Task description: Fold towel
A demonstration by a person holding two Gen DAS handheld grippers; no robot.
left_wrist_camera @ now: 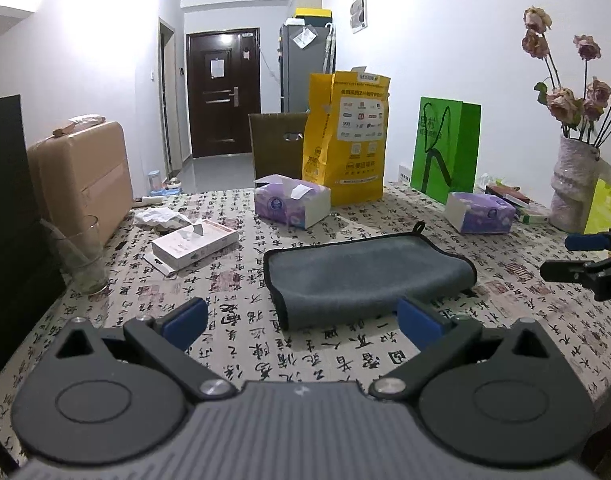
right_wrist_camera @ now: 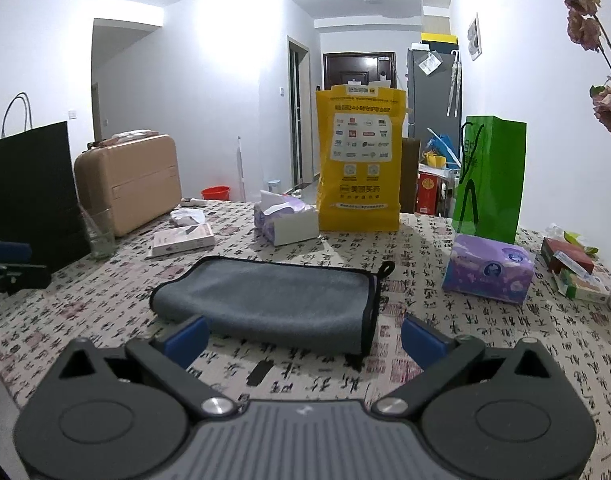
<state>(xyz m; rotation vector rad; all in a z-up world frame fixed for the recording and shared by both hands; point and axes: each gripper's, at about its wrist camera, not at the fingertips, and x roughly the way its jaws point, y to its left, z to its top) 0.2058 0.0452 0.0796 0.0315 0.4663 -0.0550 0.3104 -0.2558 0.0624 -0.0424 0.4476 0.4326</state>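
— Well, where lies the towel (left_wrist_camera: 361, 276)?
— On the tablecloth (left_wrist_camera: 233, 332), already doubled, long axis crosswise, just ahead of both claws.
— Nearer to which?
— Hard to tell. Left gripper (left_wrist_camera: 301, 320) spread wide, empty; right gripper (right_wrist_camera: 303, 338) likewise, by the looped end.

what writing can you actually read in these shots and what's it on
"美团买药": yellow bag, along its bottom, in the right wrist view.
"24": yellow bag, top line; the rest is too blurred.
Small logos on the yellow bag's white panel: too small to read.
Green bag: pale characters, too faint to read.
Tablecloth: brush-style Chinese characters, mostly upside down, not readable.
Tissue packs and white box: print too small.
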